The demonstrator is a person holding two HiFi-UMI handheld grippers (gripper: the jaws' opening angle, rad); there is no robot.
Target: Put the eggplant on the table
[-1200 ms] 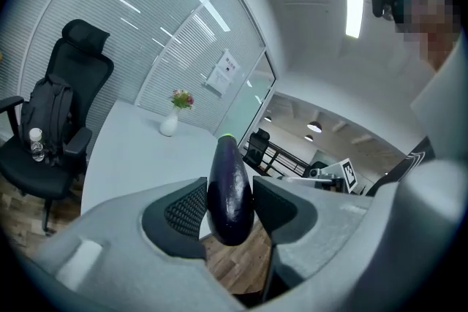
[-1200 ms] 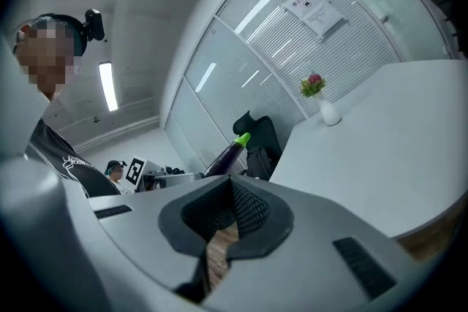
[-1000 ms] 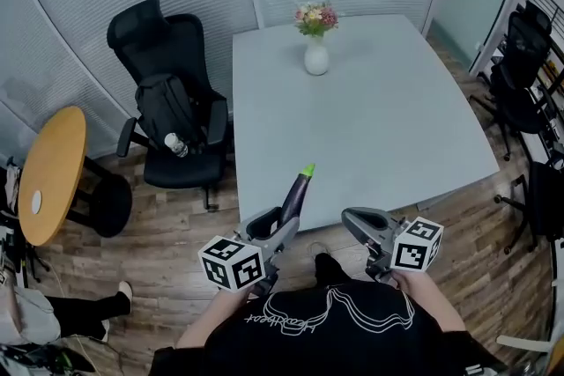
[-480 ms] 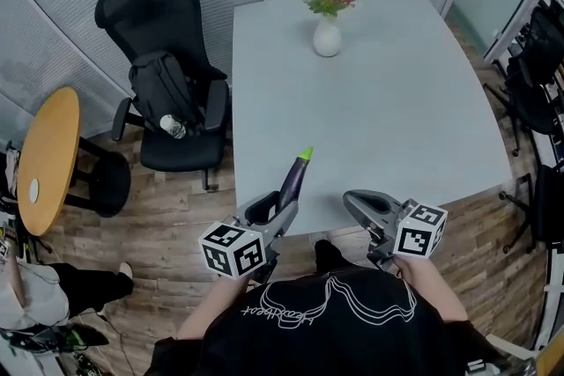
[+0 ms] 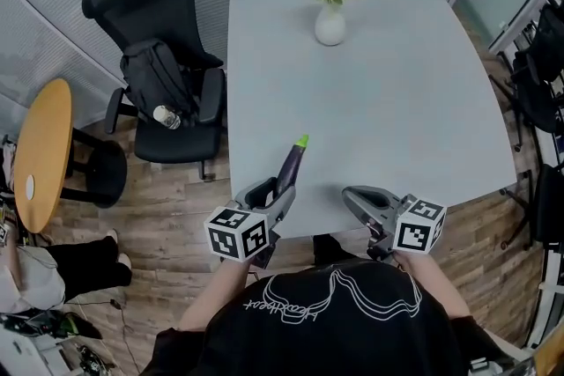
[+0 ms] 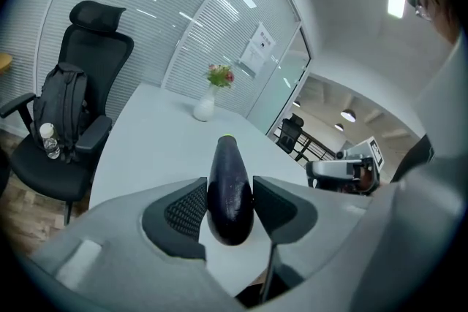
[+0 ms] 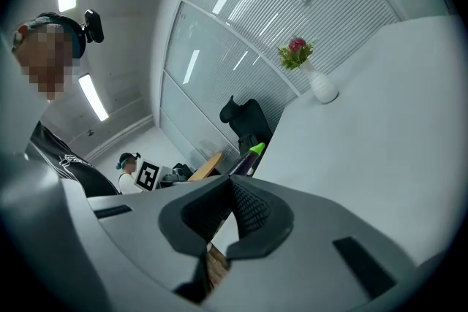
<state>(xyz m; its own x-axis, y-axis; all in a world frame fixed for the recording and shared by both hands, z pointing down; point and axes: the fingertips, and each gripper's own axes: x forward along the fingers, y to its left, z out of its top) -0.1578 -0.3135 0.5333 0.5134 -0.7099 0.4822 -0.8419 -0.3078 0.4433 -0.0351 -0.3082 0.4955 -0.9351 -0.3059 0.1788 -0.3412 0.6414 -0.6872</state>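
Gripping eggplant (image 5: pixel 292 165) by fat end in left tool (image 5: pixel 275 200) — green tip pointing out over near edge of grey bench (image 5: pixel 397 101), apparently clear of surface. Holding right tool (image 5: pixel 363 200) pinched together, empty. Reaching bench seemingly done — lowering and releasing not yet done.
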